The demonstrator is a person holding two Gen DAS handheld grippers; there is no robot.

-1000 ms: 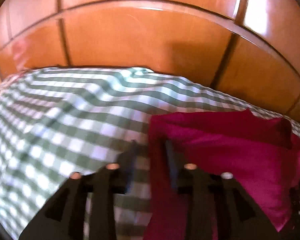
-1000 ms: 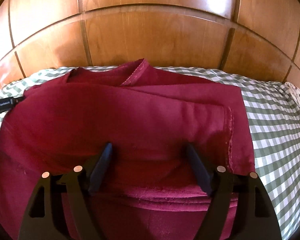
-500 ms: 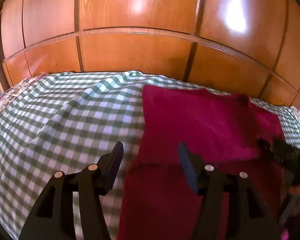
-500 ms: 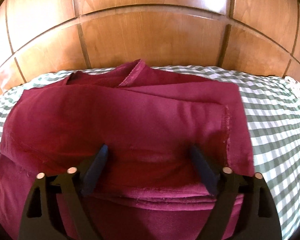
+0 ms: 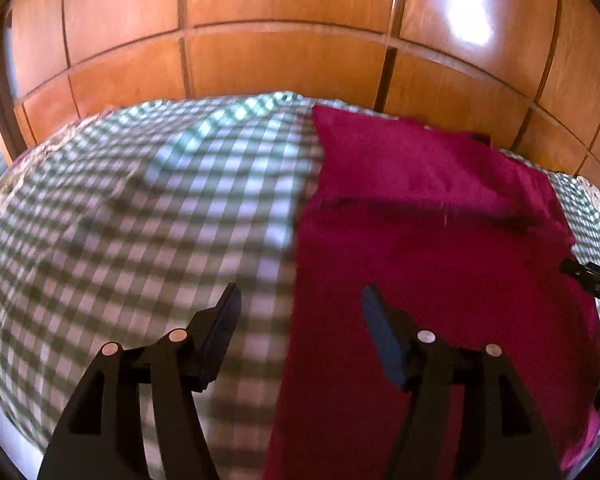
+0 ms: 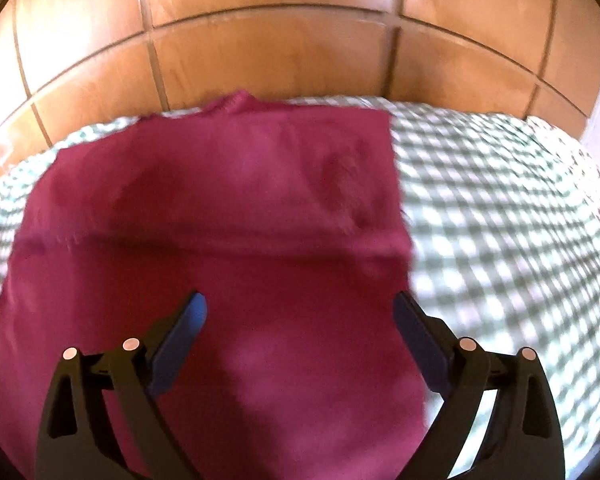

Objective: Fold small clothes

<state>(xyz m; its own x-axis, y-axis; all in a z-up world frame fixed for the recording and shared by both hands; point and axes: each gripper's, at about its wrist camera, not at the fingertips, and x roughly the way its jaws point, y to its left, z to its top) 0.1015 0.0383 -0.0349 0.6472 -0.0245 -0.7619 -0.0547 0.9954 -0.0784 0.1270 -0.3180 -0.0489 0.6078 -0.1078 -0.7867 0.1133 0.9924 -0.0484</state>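
A dark red garment point(image 5: 432, 216) lies folded flat on a green-and-white checked bedspread point(image 5: 140, 216). In the left wrist view it fills the right half. My left gripper point(image 5: 298, 300) is open and empty above the garment's left edge. In the right wrist view the garment point(image 6: 220, 216) fills the left and middle. My right gripper point(image 6: 300, 308) is open wide and empty above the garment's near right part. The right gripper's body shows at the far right edge of the left wrist view point(image 5: 592, 280).
A glossy wooden panelled wall point(image 5: 300, 40) stands right behind the bed. The checked bedspread point(image 6: 500, 220) extends to the right of the garment. A floral fabric point(image 6: 596, 184) shows at the bed's right edge.
Both grippers have pulled back and up from the garment. The left gripper opened, then widened further. The right gripper shifted right, so the garment's right edge now lies between its fingers.
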